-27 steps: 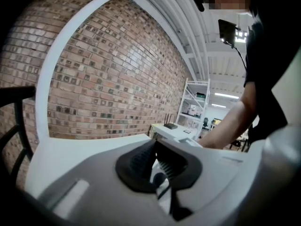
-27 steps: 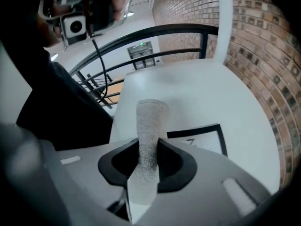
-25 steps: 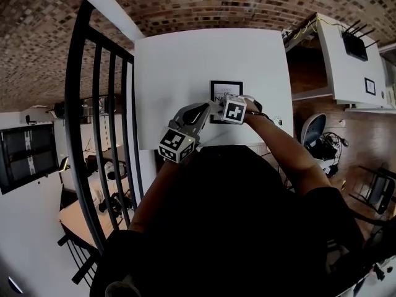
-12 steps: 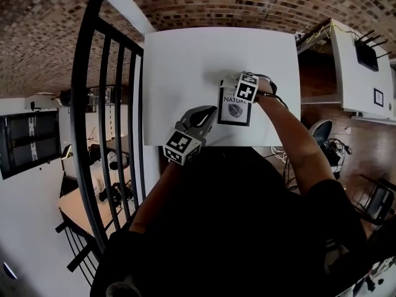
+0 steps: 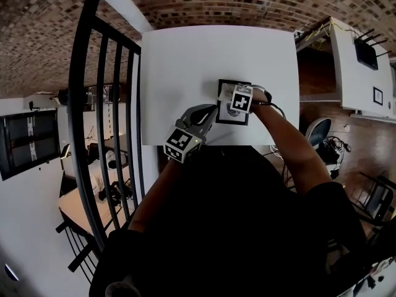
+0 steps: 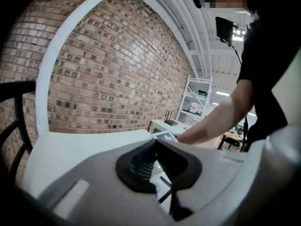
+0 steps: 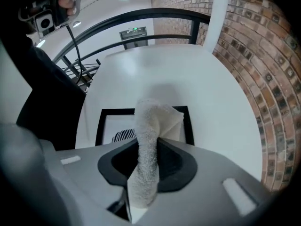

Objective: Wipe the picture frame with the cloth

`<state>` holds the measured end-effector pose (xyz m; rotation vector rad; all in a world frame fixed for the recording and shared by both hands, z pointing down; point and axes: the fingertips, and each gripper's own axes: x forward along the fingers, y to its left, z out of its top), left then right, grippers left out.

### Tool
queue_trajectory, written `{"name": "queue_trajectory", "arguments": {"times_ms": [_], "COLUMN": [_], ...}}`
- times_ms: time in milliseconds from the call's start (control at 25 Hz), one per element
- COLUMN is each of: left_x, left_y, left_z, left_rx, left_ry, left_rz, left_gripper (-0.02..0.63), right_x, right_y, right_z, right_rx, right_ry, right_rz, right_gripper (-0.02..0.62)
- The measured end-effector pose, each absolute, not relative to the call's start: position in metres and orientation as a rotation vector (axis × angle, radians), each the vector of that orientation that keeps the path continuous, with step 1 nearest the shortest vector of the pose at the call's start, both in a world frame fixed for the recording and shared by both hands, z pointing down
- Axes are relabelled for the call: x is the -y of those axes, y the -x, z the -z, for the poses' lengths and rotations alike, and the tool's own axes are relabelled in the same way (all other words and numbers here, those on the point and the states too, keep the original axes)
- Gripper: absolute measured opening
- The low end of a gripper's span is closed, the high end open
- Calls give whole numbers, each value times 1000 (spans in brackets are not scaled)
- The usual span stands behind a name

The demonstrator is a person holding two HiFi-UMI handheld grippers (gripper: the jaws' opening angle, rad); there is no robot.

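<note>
A black picture frame with a white mat and a leaf print lies flat on the white table. My right gripper is over the frame's middle, shut on a white cloth that hangs onto the frame. The folded cloth fills the gap between the right gripper's jaws. My left gripper sits at the frame's near left edge. Its jaws stand close together in the left gripper view, with a bit of the frame between them.
A black metal railing runs along the table's left side. A brick wall stands behind the table. A white desk with a router is at the right. The person's forearm reaches over the table.
The right gripper with the cloth slid from the frame's lower part up to its top right, then back over the middle. The left gripper stayed at the frame's edge.
</note>
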<state>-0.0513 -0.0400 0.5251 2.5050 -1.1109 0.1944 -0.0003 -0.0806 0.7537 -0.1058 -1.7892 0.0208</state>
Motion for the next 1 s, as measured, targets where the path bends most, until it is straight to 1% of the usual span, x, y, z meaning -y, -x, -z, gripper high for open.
{"name": "queue_trajectory", "arguments": {"times_ms": [680,1000], "left_x": [24,19], "left_y": [21,15], "left_z": [-520,-518], "left_rx": [1021,1020], "left_ry": [-2528,-2539], "left_rz": [-218,-219], "left_gripper": [-2,0], "right_x": [-19,-25], "right_y": [-6,-13], "right_z": [-749,-739], "right_rx": [1798,1808], "right_ry": [282,296], "right_rz": [-68,-74], "right_gripper": [94,94]}}
